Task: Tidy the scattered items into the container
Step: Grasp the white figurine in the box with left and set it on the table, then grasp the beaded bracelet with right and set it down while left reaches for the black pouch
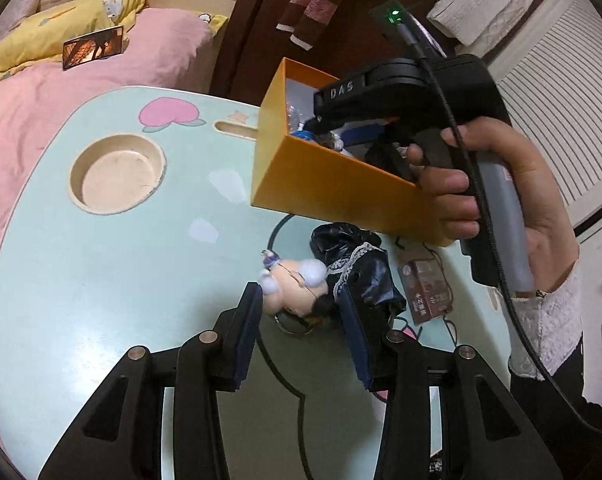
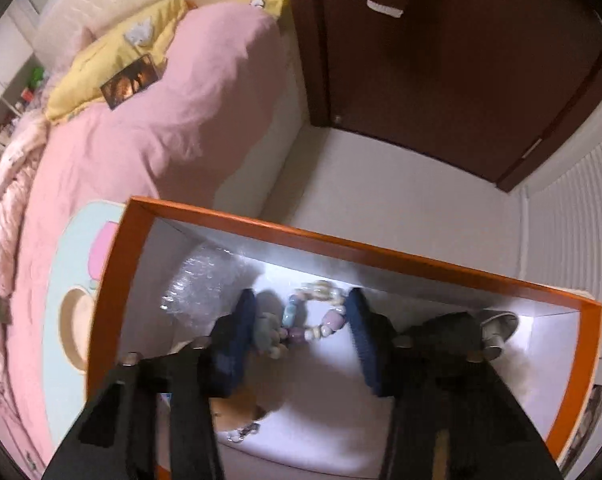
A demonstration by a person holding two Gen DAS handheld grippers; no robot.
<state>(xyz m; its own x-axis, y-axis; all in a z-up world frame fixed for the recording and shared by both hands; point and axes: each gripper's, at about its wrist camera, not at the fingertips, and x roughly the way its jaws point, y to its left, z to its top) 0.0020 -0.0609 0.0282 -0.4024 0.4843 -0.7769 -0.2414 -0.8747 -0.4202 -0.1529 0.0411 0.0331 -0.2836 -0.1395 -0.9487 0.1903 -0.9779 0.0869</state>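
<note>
One bed with pink bedding fills the far side, carrying one yellow pillow and one photo card. Nearer stands one pale blue desk with one round cup recess and one pink peach picture. One orange box sits on the desk's far right part and serves as the landmark here.

Just in front of the box, on the desk, lies one folded black umbrella with a lace trim. Left of the umbrella, touching it, lies one small doll with white puffs on its head. Right of the umbrella, below the box's near corner, lies one brown packet.

Inside the box, the right wrist view shows one piece of bubble wrap at the left end, one bead bracelet in the middle and one grey shoe-like thing at the right end; the rest of the contents are blurred.

One right gripper, held by one hand in a white sleeve, points down into the box. Its jaws stand partly spread with the bracelet between them; whether the pads touch it I cannot tell.

One left gripper hovers in front of the box, over the doll. Its jaws are partly spread on either side of the doll's head and seem not to press it.
</note>
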